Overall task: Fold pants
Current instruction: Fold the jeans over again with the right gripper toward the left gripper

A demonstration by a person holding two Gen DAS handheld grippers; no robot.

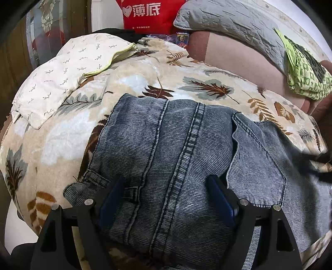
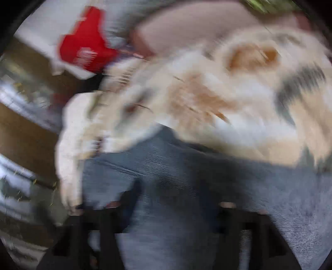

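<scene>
Denim jeans lie bunched on a leaf-print blanket. Left gripper spread wide over the seam. Right gripper blurred, fingers seemingly apart. Heavy, floppy cloth, probably; grip thick waistband or hems.

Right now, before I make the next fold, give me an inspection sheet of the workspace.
Surface: leaf-print blanket over a bed.
Job's things: grey-blue jeans lying flattish on the blanket, seams up.
Clutter: cream pillowcase, green patterned cloth, grey quilt.
Grippers: left gripper open over the jeans; right gripper blurred, looks open above denim.
Cables: nothing seen.
Surroundings: red bag behind the bed; right wrist view motion-blurred.
</scene>
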